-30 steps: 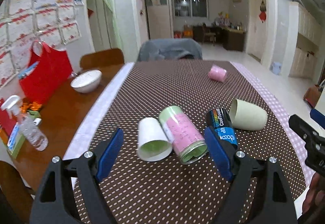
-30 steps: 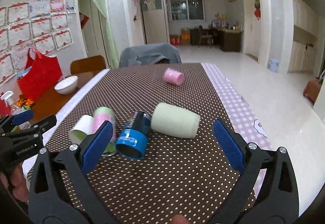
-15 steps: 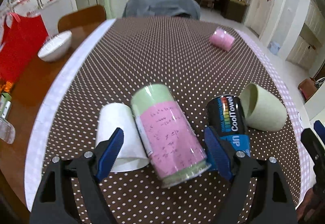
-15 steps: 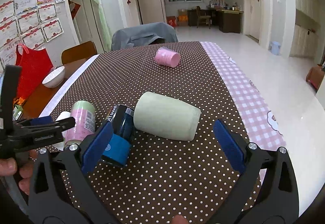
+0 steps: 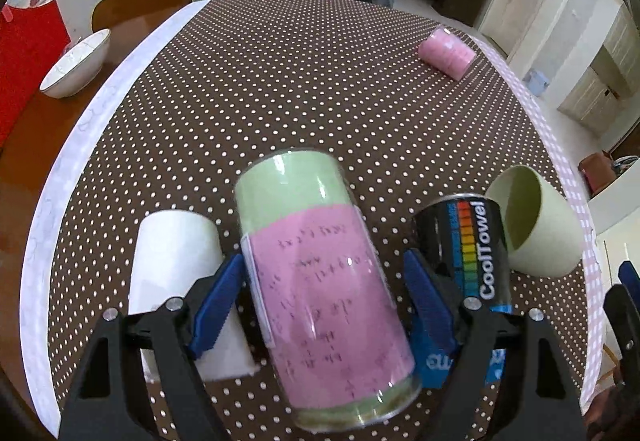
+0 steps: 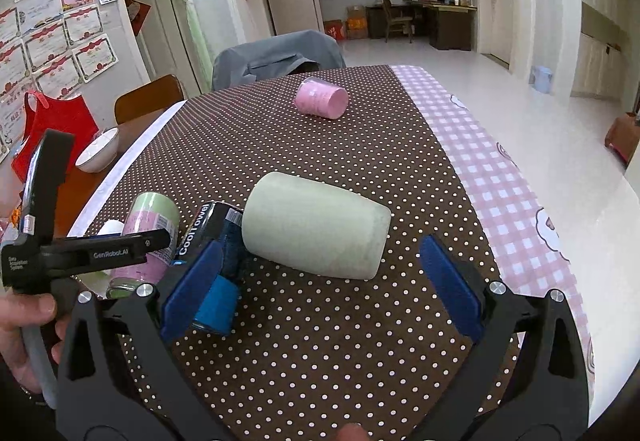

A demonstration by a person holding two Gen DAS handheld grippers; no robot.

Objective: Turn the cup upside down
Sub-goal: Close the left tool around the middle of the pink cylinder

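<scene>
A clear cup with a pink and green paper liner lies on its side on the dotted tablecloth, also in the right wrist view. My left gripper is open, its blue pads on either side of this cup with small gaps. A pale green cup lies on its side with its mouth to the left. My right gripper is open and empty, just short of the green cup. A white cup and a black CoolTowel can lie beside the lined cup.
A pink cup lies on its side farther back. A white bowl and a red bag sit on the bare wooden table at left. A grey-covered chair stands at the far end. The table's right edge drops off.
My left gripper has moved forward and down until its pads flank the pink and green cup. My right gripper has moved closer to the pale green cup. Both stayed open.
</scene>
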